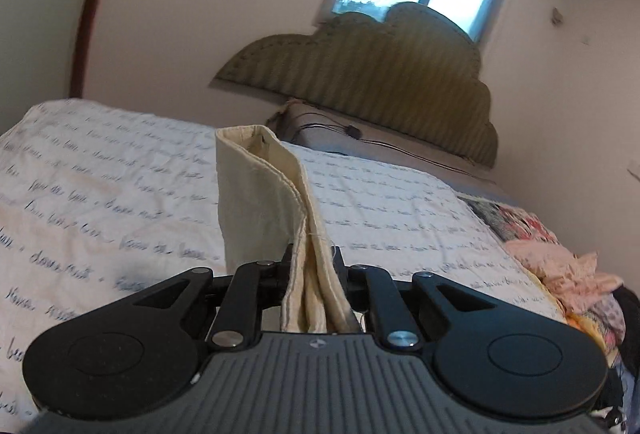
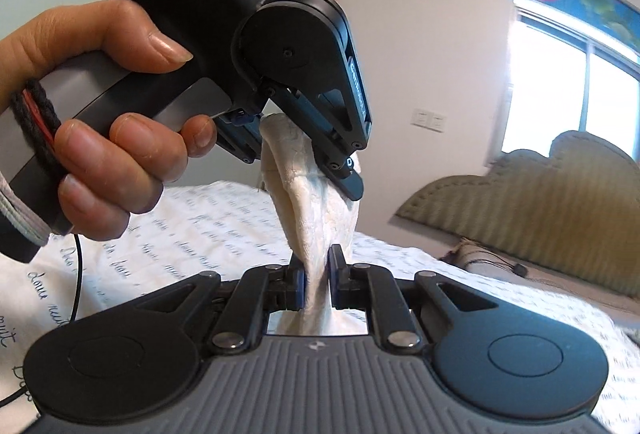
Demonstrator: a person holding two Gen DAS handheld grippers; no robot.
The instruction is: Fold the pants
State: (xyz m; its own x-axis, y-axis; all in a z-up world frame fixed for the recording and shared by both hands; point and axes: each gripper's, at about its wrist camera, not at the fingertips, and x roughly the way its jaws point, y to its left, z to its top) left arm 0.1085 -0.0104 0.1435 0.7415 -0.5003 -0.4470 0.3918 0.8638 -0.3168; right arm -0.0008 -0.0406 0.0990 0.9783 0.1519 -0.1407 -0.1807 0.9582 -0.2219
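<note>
Two grippers are pinching one cream pair of pants (image 1: 260, 194) above the bed (image 1: 100, 174), near its headboard (image 1: 380, 74) end. Most cloth is hanging out of view, so it risks dragging or bunching on the sheet. The left gripper (image 2: 344, 174) is clamping a bunched edge; the right gripper (image 2: 318, 282), just beside it, is squeezing a thin twist that may be slipping free.

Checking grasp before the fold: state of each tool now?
Left tool: closed on the cream pants.
Right tool: closed on the same pants.
</note>
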